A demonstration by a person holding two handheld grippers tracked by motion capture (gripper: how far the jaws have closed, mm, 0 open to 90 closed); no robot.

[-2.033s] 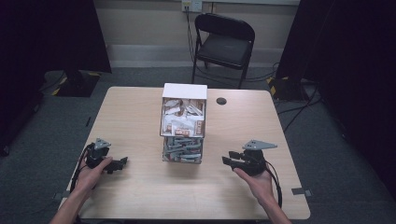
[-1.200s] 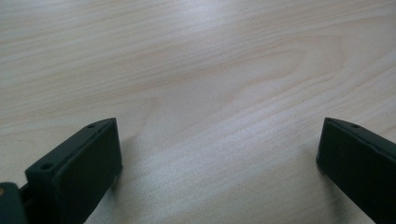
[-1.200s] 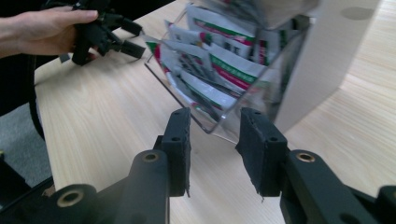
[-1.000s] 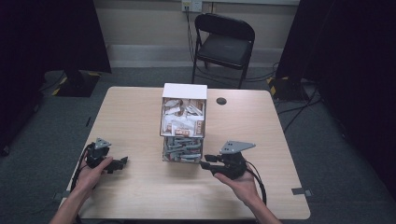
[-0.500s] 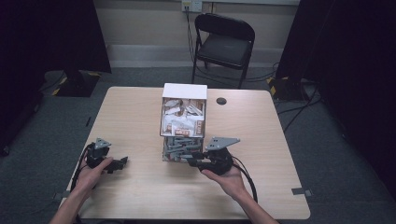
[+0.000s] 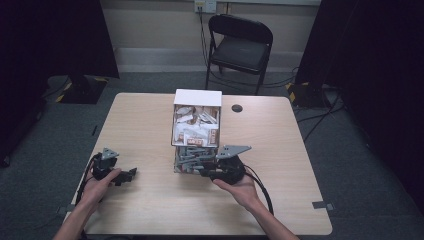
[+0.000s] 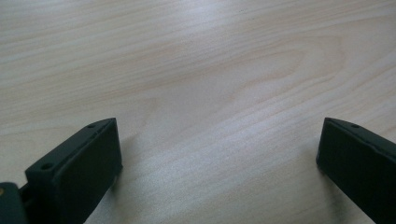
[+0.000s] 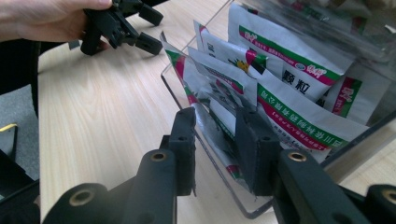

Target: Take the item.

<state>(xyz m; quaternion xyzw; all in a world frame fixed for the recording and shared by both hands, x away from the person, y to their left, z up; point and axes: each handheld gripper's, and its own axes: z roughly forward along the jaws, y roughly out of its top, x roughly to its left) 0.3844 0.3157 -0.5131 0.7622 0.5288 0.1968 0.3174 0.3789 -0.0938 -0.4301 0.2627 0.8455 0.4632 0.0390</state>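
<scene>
A clear plastic dispenser box (image 6: 196,131) with a white top stands mid-table, full of white sachets (image 8: 299,100) with green and red stripes. My right gripper (image 6: 202,171) is at the box's low front tray. Its jaws have just been closing and straddle the clear front wall (image 8: 187,100), with one sachet's edge (image 8: 215,125) between them; a gap still shows, so the right gripper (image 8: 215,145) is open. My left gripper (image 6: 131,174) rests on the table at the left, its jaws wide open on bare wood (image 7: 219,154). The left gripper (image 8: 156,28) also appears far off in the right gripper view.
The light wooden table (image 6: 145,125) has a small black round cap (image 6: 237,108) behind the box on the right. A black folding chair (image 6: 240,45) stands beyond the far edge. Dark curtains hang at both sides. Cables trail from each gripper.
My right gripper has moved left across the table to the front of the box's lower tray. The left gripper and hand have stayed where they were.
</scene>
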